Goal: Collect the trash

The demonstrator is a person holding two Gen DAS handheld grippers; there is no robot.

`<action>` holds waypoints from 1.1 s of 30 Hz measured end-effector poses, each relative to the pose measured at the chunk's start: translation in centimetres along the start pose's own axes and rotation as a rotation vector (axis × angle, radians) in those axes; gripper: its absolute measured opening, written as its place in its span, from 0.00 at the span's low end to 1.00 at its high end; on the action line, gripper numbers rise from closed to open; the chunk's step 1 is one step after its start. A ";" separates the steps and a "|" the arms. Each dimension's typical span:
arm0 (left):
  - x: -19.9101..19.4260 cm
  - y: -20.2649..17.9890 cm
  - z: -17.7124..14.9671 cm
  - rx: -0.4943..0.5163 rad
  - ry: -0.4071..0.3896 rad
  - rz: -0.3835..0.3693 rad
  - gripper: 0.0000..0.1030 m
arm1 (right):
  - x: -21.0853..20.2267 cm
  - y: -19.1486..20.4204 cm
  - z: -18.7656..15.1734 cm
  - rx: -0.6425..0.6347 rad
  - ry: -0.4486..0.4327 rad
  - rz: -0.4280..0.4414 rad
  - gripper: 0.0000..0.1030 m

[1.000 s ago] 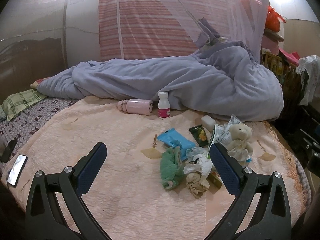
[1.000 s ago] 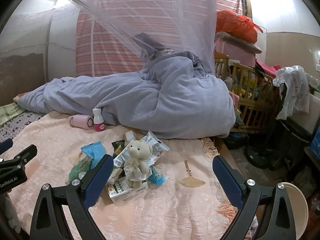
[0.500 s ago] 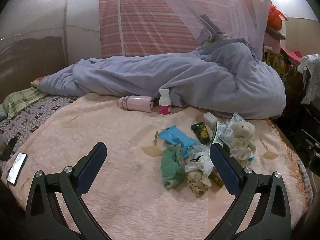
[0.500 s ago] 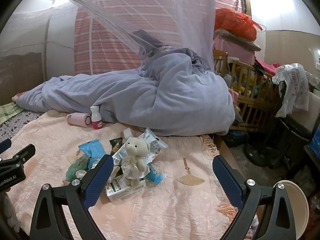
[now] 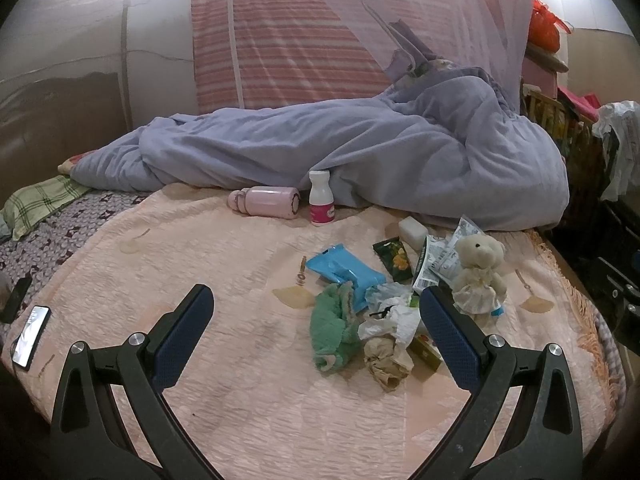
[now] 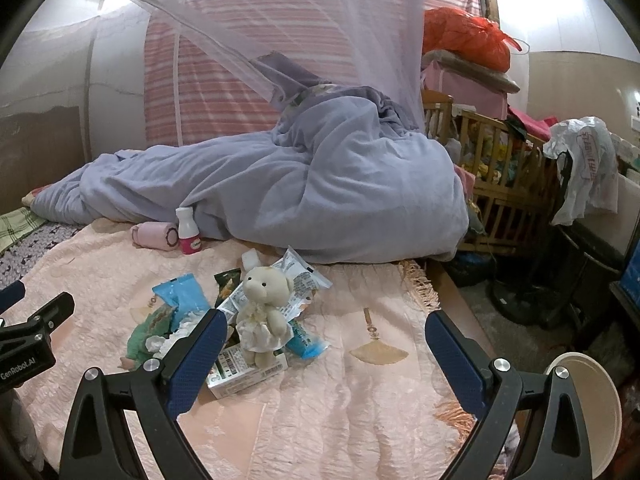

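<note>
Nothing collected yet: wrappers [image 5: 434,258] and crumpled paper [image 5: 386,362] heaped near bed [image 5: 224,360] right edge; both grippers' fingers [image 5: 182,336] [image 6: 454,362] spread, empty.

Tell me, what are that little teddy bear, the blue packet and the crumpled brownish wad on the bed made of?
Teddy bear: cream plush, fuzzy and matte, apparently in a thin fabric dress. Blue packet: probably plastic film, since it looks smooth with a slight sheen and a sealed edge. Brownish wad: likely crumpled paper or tissue, dull with sharp creases.
</note>
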State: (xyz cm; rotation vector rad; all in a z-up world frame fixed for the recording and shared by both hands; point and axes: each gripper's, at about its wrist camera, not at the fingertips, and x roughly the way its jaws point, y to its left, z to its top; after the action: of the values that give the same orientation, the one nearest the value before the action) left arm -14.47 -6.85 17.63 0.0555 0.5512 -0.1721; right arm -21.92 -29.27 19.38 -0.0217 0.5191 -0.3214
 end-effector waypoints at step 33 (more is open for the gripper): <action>2.9 3.1 -2.3 0.018 0.129 -0.088 0.99 | 2.4 -2.3 -2.1 0.050 0.083 0.038 0.95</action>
State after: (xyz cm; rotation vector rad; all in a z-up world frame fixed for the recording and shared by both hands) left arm -12.72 -4.04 14.17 0.0604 0.6811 -0.2605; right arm -21.67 -32.12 16.59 0.0500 0.5928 -0.2990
